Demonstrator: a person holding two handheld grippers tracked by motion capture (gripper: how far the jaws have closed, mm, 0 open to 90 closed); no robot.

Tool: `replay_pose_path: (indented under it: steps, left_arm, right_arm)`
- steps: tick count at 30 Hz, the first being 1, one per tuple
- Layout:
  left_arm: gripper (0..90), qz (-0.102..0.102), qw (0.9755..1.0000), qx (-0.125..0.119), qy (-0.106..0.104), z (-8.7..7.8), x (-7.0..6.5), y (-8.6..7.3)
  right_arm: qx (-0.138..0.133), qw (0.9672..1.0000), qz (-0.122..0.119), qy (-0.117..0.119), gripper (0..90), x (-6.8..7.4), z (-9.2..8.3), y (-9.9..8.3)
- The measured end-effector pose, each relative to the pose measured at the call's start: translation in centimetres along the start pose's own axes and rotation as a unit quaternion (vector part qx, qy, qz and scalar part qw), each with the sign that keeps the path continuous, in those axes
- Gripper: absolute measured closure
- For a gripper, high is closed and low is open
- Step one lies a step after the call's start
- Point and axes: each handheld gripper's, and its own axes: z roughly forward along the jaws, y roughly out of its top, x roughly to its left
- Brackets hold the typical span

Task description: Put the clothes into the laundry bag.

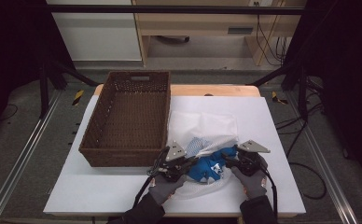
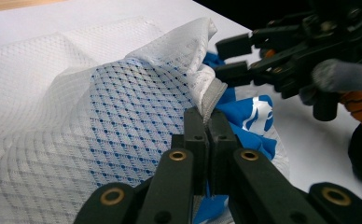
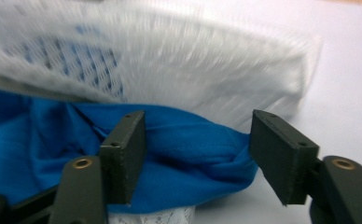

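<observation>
Blue garment (image 1: pixel 206 169) half inside mesh bag (image 1: pixel 202 128)

A brown wicker basket (image 1: pixel 125 121) stands open on the left half of the white desk (image 1: pixel 272 140). Beyond the desk, what seems to be pale wooden furniture (image 1: pixel 193 23) lines the far wall, cables (image 1: pixel 270 42) hanging beside it.

High view overhead, far; gripper views close, sharing mesh bag (image 2: pixel 123 93).
</observation>
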Motion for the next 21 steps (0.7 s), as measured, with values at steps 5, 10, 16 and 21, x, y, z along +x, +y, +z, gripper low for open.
replay_pose_path:
  steps: [5,10,16,21]
  left_arm:
    - [88.7,-0.003,1.0,0.001,0.001,0.3,0.1,0.0]
    - [88.7,-0.004,1.0,0.002,0.004,0.3,0.1,0.0]
    - [88.7,-0.007,0.9999,0.0,0.007,0.4,0.2,0.1]
    - [88.7,-0.01,0.9999,-0.003,0.008,0.4,0.2,0.4]
  right_arm:
    - [0.052,0.9983,-0.018,0.017,63.7,0.5,1.2,-0.7]
    - [0.042,0.9984,-0.015,0.033,81.4,0.4,0.1,-0.4]
    - [-0.044,0.9954,-0.03,0.079,80.7,1.7,-4.3,0.2]
    - [-0.054,0.9883,-0.059,0.13,80.7,3.9,-5.4,0.5]
